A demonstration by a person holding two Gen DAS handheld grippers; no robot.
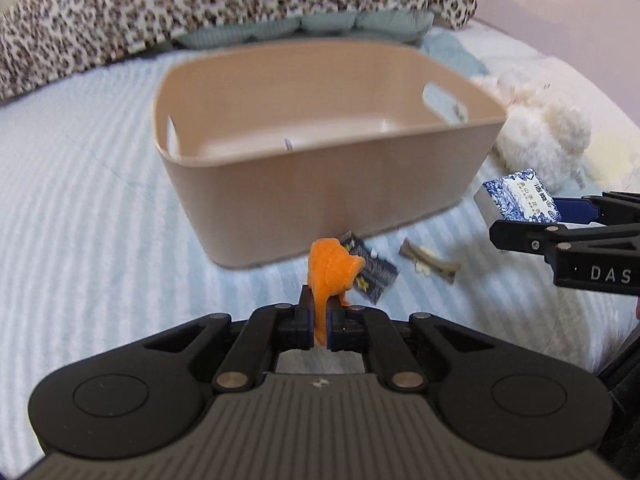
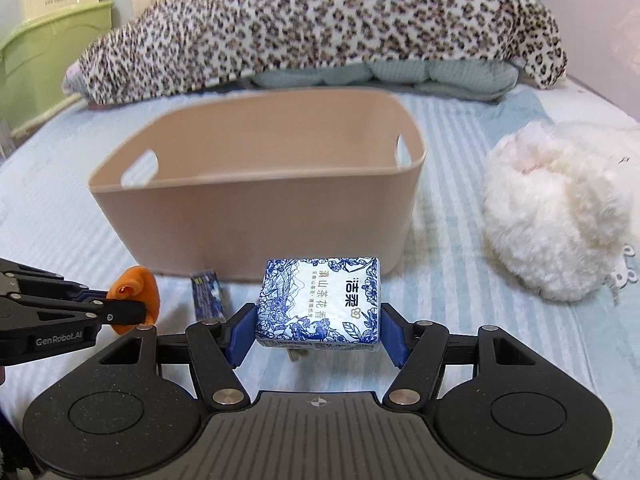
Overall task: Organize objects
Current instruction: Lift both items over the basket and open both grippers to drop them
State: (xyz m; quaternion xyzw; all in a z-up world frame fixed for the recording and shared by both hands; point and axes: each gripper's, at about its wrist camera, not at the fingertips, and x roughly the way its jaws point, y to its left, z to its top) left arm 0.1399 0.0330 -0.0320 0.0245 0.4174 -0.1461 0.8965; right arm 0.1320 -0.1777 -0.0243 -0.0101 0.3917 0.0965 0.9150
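Observation:
A beige plastic bin (image 1: 320, 184) stands on the striped bed, also in the right wrist view (image 2: 256, 216). My left gripper (image 1: 319, 322) is shut on a small orange plush toy (image 1: 330, 272), held just in front of the bin; the toy shows at the left of the right wrist view (image 2: 136, 292). My right gripper (image 2: 318, 330) is shut on a blue-and-white tissue pack (image 2: 320, 304), held in front of the bin's right corner; the pack shows in the left wrist view (image 1: 520, 196). A dark snack packet (image 1: 374, 274) and a small bone-shaped piece (image 1: 430, 266) lie on the bed by the bin.
A white fluffy plush (image 2: 556, 208) lies right of the bin. A leopard-print blanket (image 2: 320, 24) and pale green cushions (image 2: 384, 74) fill the back. A green crate (image 2: 48, 52) stands at far left beyond the bed edge.

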